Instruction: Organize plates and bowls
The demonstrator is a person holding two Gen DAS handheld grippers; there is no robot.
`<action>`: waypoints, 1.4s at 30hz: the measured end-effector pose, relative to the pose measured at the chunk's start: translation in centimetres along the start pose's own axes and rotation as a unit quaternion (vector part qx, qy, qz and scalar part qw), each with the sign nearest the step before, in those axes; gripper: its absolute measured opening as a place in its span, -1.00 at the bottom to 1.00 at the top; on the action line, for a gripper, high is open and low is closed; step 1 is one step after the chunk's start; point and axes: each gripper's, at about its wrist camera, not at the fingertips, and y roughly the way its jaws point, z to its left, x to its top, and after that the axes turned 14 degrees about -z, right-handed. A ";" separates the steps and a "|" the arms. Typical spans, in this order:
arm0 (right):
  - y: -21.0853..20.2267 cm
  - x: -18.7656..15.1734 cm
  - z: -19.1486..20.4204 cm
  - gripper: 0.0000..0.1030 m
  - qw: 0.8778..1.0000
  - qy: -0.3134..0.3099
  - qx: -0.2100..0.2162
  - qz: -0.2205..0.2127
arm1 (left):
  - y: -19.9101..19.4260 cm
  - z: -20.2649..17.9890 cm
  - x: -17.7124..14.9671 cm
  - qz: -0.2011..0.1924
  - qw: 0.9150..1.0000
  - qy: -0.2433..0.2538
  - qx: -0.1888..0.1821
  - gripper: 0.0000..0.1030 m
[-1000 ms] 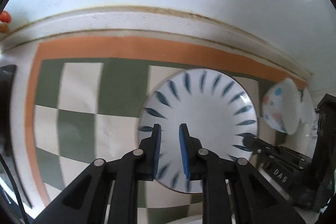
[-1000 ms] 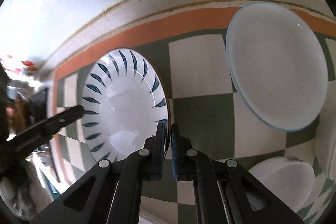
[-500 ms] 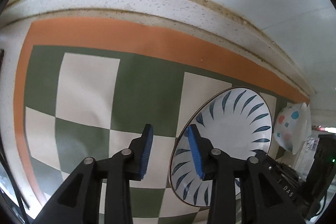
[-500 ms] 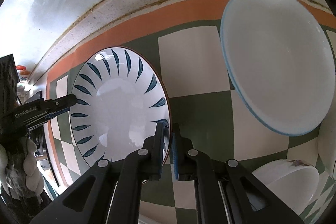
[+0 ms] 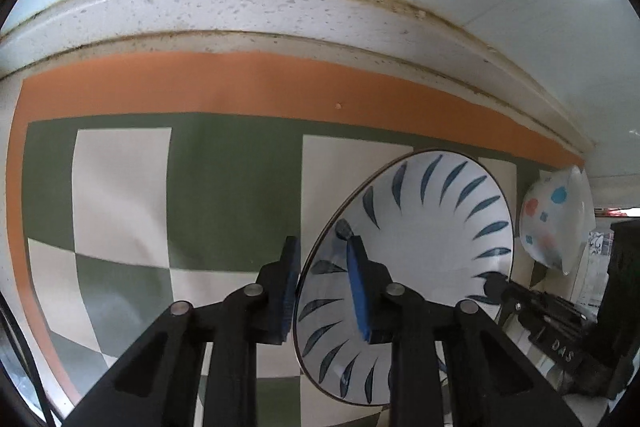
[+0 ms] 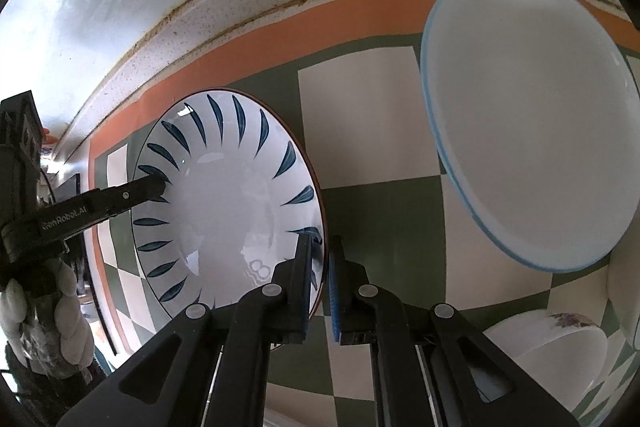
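While the left wrist view shows the left gripper (image 5: 322, 289), jaws just narrowed, straddling the leaf-patterned plate's (image 5: 420, 227) near rim after dropping toward it, the right wrist view shows the right gripper (image 6: 320, 281) clamped on the opposite rim above the checked tabletop (image 6: 360, 131), suggesting a two-handed hold is forming.

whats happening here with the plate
A person is working two hand-held grippers on a leaf-patterned plate over a checkered mat. The right gripper is clamped on the plate's rim. The left gripper straddles the opposite rim, one finger on each side, and its jaws have just been closing on it. A big blue-rimmed plate and a white bowl lie to the right, and a dotted bowl sits beyond.
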 end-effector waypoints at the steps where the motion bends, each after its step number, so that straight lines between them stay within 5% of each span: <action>1: -0.1 -0.1 -0.1 -0.83 1.000 0.004 0.001 -0.002 | -0.3 0.0 -0.2 -0.003 1.000 0.000 -0.003 -0.59; 19: -4.8 -3.7 -0.2 -0.80 1.000 -0.001 0.025 -0.018 | -7.9 -0.8 -5.6 -0.036 0.999 0.001 -0.020 -0.59; 33: -14.0 -14.6 -0.2 -0.81 0.999 -0.003 0.043 -0.024 | -14.6 -2.1 -16.8 -0.035 0.999 0.004 -0.030 -0.59; 42: -13.6 -20.7 -1.4 -0.81 0.999 0.004 0.036 -0.005 | -13.6 -1.3 -21.8 -0.001 1.000 0.012 -0.018 -0.59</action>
